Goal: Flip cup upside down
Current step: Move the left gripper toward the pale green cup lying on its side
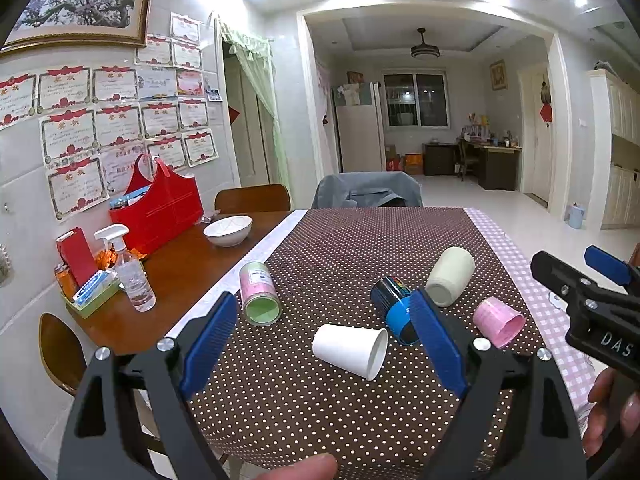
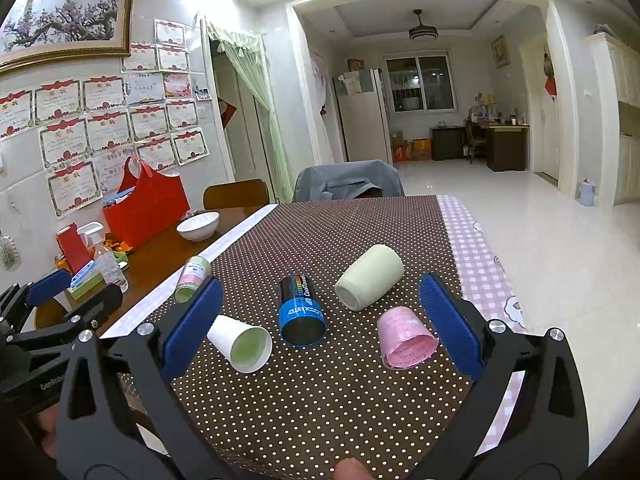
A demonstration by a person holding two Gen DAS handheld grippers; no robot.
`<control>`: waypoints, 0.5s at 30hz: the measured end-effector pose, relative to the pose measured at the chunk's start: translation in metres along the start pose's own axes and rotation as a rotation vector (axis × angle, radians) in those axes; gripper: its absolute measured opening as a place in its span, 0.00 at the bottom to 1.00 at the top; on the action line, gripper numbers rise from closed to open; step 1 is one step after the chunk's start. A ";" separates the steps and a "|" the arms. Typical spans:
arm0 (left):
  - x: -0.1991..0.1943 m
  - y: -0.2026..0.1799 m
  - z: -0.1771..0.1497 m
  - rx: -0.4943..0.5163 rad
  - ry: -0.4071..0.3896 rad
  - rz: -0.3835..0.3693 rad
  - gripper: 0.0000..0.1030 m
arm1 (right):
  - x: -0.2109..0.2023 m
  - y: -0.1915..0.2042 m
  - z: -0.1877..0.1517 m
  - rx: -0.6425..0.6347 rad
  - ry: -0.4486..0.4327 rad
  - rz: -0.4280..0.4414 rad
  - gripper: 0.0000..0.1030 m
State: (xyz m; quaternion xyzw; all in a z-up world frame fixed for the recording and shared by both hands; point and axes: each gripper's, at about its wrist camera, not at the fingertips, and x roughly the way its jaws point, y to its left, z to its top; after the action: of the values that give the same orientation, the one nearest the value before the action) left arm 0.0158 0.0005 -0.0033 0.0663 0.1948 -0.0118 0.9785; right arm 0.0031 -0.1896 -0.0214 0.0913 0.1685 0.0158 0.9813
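Note:
Several cups lie on their sides on the brown dotted cloth (image 1: 320,400). A white paper cup (image 1: 350,350) (image 2: 240,342) lies nearest. Beyond it lie a blue-black cup (image 1: 394,308) (image 2: 301,312), a cream cup (image 1: 450,276) (image 2: 369,277), a pink cup (image 1: 499,321) (image 2: 404,338) and a pink-green cup (image 1: 259,293) (image 2: 193,279). My left gripper (image 1: 322,346) is open and empty, hovering just before the white cup. My right gripper (image 2: 320,322) is open and empty, above the blue-black cup and the pink cup. The right gripper also shows in the left wrist view (image 1: 592,300).
A white bowl (image 1: 228,230), a red bag (image 1: 160,208), a spray bottle (image 1: 130,276) and small boxes stand on the bare wood at the left. A pink checked cloth (image 2: 472,248) covers the table's right edge. Chairs stand beyond the far edge.

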 end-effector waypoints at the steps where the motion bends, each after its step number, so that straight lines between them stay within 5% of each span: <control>1: 0.003 -0.001 0.001 0.004 0.003 0.000 0.84 | 0.002 -0.001 0.000 -0.001 0.003 -0.001 0.94; 15: 0.086 -0.039 0.016 0.129 0.090 -0.051 0.84 | 0.060 -0.051 0.001 0.022 0.083 -0.074 0.94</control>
State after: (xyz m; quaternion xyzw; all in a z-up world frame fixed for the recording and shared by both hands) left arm 0.0991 -0.0400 -0.0265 0.1247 0.2392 -0.0462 0.9618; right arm 0.0604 -0.2361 -0.0500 0.0949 0.2127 -0.0183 0.9723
